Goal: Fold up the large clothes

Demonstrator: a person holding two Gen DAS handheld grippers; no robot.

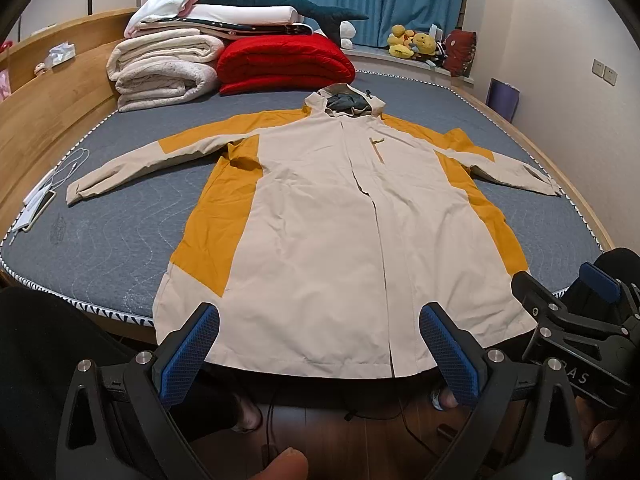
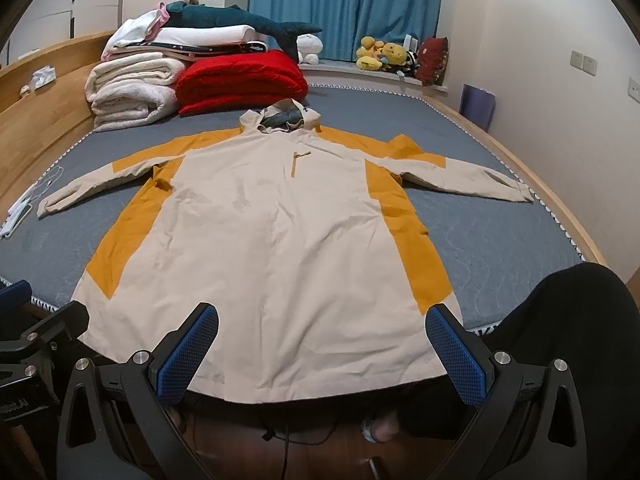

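While both claws hung short of the bed's near edge, the scene read as follows.

Jacket: the jacket lay flat and front-up on the grey mattress, a beige body with mustard side panels, its front closed.
Hood: the hood pointed away from the claws, toward the far end of the mattress.
Sleeves: the left sleeve and right sleeve were spread out to either side of the jacket's body.
Hem: the hem draped just over the near edge of the mattress, the part of the jacket closest to both claws.
Left gripper: the left gripper was released, its blue pads wide apart and gripping nothing; it sat in front of the hem, with the jacket's front opening running between the fingers in the left wrist view. Whether the pads touched the cloth cannot be told.
Right gripper: the right gripper was likewise spread and empty, lined up on the hem toward the jacket's right side.
Beyond the jacket: a red folded blanket and white folded blankets were stacked past the hood on the mattress.
Beside the left sleeve: a phone with a white cable lay near that cuff.
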